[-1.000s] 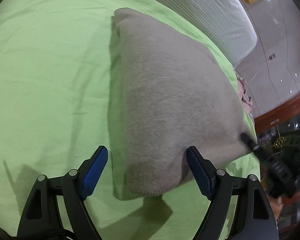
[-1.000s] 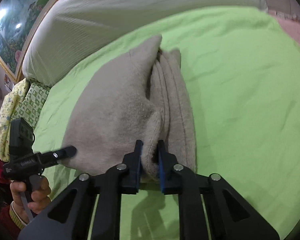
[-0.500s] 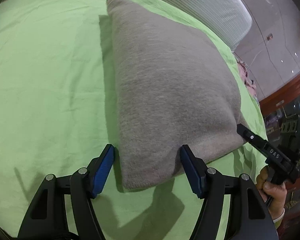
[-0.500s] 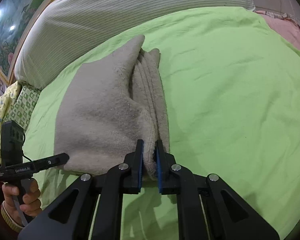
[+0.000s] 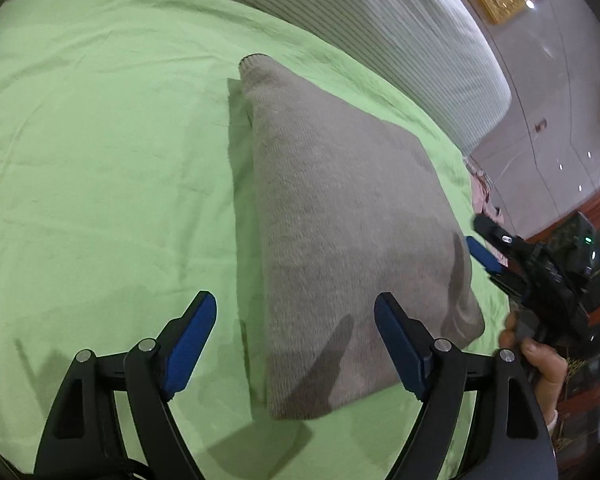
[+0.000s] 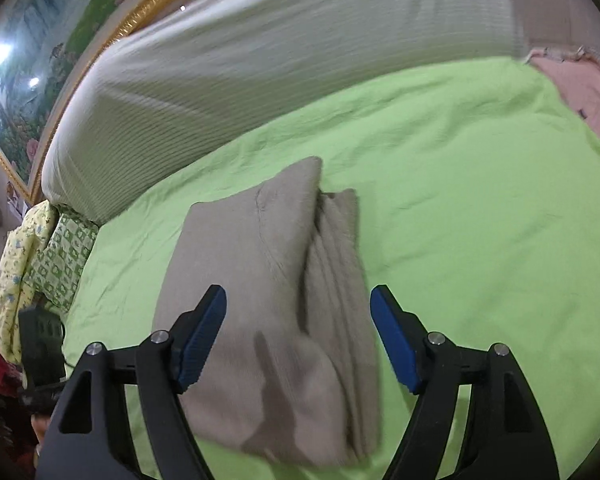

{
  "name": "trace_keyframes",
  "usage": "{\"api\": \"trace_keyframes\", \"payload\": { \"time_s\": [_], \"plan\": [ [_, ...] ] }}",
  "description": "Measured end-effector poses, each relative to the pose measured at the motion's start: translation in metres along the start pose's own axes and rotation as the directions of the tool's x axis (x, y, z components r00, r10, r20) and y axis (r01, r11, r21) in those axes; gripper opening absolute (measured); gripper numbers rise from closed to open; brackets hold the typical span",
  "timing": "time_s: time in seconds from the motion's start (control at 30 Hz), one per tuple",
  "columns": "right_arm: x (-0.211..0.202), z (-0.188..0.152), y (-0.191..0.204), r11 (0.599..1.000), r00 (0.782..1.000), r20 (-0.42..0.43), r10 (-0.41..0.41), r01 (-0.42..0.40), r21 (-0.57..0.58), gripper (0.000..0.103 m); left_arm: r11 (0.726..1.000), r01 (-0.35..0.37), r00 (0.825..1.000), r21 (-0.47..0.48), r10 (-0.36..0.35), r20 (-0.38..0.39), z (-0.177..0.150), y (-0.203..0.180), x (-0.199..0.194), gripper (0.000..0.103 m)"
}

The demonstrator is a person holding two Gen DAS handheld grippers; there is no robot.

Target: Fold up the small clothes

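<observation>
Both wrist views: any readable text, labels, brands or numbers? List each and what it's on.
None can be read.
Right tool, seen in the left wrist view: a small pale mark on its black body, too small to read.
Folded grey knit garment, green bed sheet, striped white headboard cushion, gold-framed painting: no text visible.

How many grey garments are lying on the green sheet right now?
1. A single folded grey garment lies mid-sheet on the green sheet, between the open left gripper and open right gripper. Anything tucked inside its folds is hidden.
</observation>
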State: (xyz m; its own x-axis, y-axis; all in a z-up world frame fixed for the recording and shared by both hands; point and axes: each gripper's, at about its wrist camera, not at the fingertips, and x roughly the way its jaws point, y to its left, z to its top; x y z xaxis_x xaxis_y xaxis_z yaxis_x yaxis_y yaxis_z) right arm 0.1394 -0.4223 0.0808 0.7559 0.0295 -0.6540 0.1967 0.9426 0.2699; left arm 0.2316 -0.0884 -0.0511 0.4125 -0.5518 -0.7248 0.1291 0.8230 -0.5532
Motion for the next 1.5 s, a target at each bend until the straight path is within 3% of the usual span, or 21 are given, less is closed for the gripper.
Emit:
{"api": "trace_keyframes", "payload": {
  "time_s": [0.2, 0.23, 0.27, 0.3, 0.43, 0.57, 0.63, 0.7, 0.73, 0.9, 0.93, 0.97, 1.0, 1.17, 1.3, 1.5],
  "plan": [
    [0.051, 0.008, 0.003, 0.995, 0.989, -0.119, -0.093, 0.087, -0.052, 0.080, 1.000, 0.006, 1.000, -0.023, -0.006, -0.008, 0.009, 0.000, 0.006, 0.082],
    [0.055, 0.005, -0.002, 0.995, 0.988, -0.125, -0.087, 0.081, -0.053, 0.075, 1.000, 0.005, 1.000, -0.024, -0.006, -0.009, 0.010, 0.001, 0.007, 0.082],
    [0.054, 0.000, -0.011, 0.999, 0.991, -0.127, -0.033, 0.030, -0.029, 0.056, 1.000, 0.006, 1.000, -0.024, -0.006, -0.009, 0.011, 0.002, 0.009, 0.082],
    [0.051, -0.002, -0.020, 1.000, 0.992, -0.123, 0.003, -0.002, 0.006, 0.049, 1.000, 0.006, 1.000, -0.025, -0.006, -0.010, 0.014, 0.004, 0.012, 0.082],
    [0.040, -0.011, -0.039, 0.996, 0.991, -0.111, 0.078, -0.073, 0.054, 0.039, 0.999, 0.023, 1.000, -0.033, -0.024, -0.018, 0.023, 0.007, 0.022, 0.083],
    [0.044, -0.009, -0.038, 0.993, 0.988, -0.110, 0.104, -0.097, 0.069, 0.040, 0.998, 0.050, 0.999, -0.031, -0.050, -0.012, 0.036, 0.002, 0.035, 0.084],
    [0.044, -0.007, -0.037, 0.994, 0.989, -0.111, 0.098, -0.093, 0.053, 0.046, 0.998, 0.056, 0.998, -0.028, -0.056, -0.017, 0.043, -0.001, 0.045, 0.085],
    [0.042, -0.007, -0.029, 0.999, 0.994, -0.106, 0.038, -0.038, -0.001, 0.064, 0.997, 0.069, 0.997, -0.042, -0.070, -0.034, 0.047, -0.002, 0.056, 0.086],
    [0.043, -0.007, -0.027, 0.999, 0.993, -0.112, 0.028, -0.031, -0.019, 0.064, 0.995, 0.085, 0.995, -0.061, -0.087, -0.041, 0.048, -0.001, 0.063, 0.087],
    [0.052, -0.010, -0.045, 0.991, 0.984, -0.126, 0.126, -0.119, 0.062, 0.064, 0.978, 0.152, 0.987, -0.146, -0.159, -0.038, 0.045, 0.007, 0.088, 0.088],
    [0.051, -0.012, -0.046, 0.989, 0.983, -0.124, 0.136, -0.129, 0.066, 0.064, 0.977, 0.157, 0.986, -0.142, -0.163, -0.028, 0.045, 0.007, 0.088, 0.086],
    [0.052, -0.013, -0.044, 0.989, 0.981, -0.131, 0.142, -0.135, 0.060, 0.058, 0.979, 0.160, 0.986, -0.127, -0.164, -0.017, 0.045, 0.005, 0.088, 0.076],
    [0.052, -0.014, -0.040, 0.985, 0.975, -0.144, 0.168, -0.161, 0.056, 0.048, 0.978, 0.174, 0.984, -0.112, -0.176, -0.013, 0.044, 0.002, 0.087, 0.074],
    [0.040, -0.017, -0.031, 0.988, 0.983, -0.099, 0.152, -0.148, 0.053, 0.039, 0.979, 0.192, 0.981, -0.071, -0.191, 0.025, 0.043, -0.004, 0.069, 0.052],
    [0.027, -0.022, -0.014, 0.984, 0.982, -0.060, 0.176, -0.174, 0.047, 0.037, 0.980, 0.187, 0.982, -0.063, -0.184, 0.053, 0.037, -0.002, 0.048, 0.051],
    [0.018, -0.038, 0.033, 0.969, 0.966, -0.071, 0.247, -0.247, 0.009, 0.037, 0.987, 0.145, 0.982, -0.076, -0.134, 0.136, 0.020, 0.015, -0.010, 0.050]
  ]
}}
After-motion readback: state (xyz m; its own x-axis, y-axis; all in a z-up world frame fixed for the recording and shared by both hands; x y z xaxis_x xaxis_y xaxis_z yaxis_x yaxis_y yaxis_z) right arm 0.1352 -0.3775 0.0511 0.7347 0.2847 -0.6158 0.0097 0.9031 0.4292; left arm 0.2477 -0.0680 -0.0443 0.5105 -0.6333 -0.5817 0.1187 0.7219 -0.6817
